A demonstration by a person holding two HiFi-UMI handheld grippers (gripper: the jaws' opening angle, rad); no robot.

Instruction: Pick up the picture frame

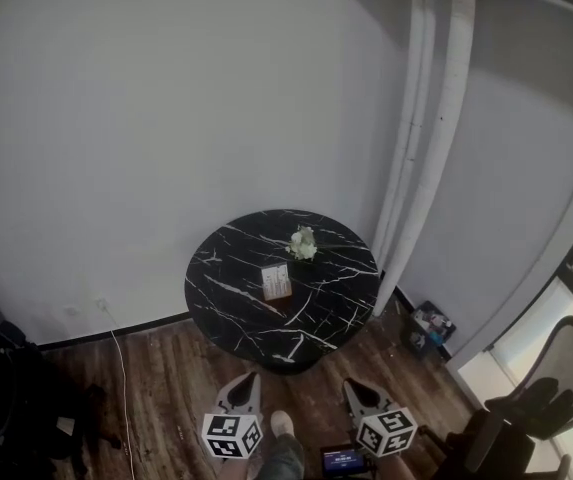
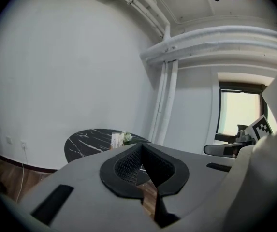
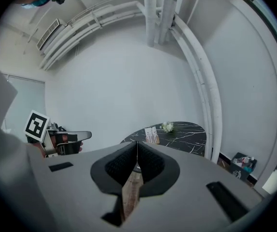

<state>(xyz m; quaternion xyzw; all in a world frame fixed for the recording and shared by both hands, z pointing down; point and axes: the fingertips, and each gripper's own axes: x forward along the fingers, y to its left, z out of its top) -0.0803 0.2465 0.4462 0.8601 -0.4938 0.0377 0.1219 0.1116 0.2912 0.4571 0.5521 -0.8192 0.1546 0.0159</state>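
Head view: the left gripper (image 1: pixel 249 379) and the right gripper (image 1: pixel 352 385) sit side by side at the bottom edge, both above the wood floor (image 1: pixel 166 368), with a shoe (image 1: pixel 282 425) between them. Ahead of both tips stands a round black table (image 1: pixel 206 293) with white veining. The picture frame (image 1: pixel 276 281) stands on it near the middle, well apart from either gripper, slightly closer to the left one's line. A pale flower (image 1: pixel 303 243) lies farther back on the tabletop, beyond the frame. White pipes (image 1: pixel 436 138) run up the wall ahead and to the right of the right gripper, and a box (image 1: pixel 429 325) of small items sits by the wall past that gripper.

Left gripper view: the left gripper (image 2: pixel 141 147) has its jaws pressed together with nothing between them. The table (image 2: pixel 85 140) is ahead and to the left of the tips, with the picture frame (image 2: pixel 116 139) and flower (image 2: pixel 127 137) just beside each other on it. The right gripper's marker cube (image 2: pixel 260 127) shows off to the right, before a window (image 2: pixel 240 112).

Right gripper view: the right gripper (image 3: pixel 137 144) is likewise closed and empty. The table (image 3: pixel 189 135) lies ahead and to the right of its tips, and the picture frame (image 3: pixel 151 134) stands on the near-left part, the flower (image 3: pixel 167 126) behind it. The left gripper's marker cube (image 3: pixel 36 125) shows at the left.
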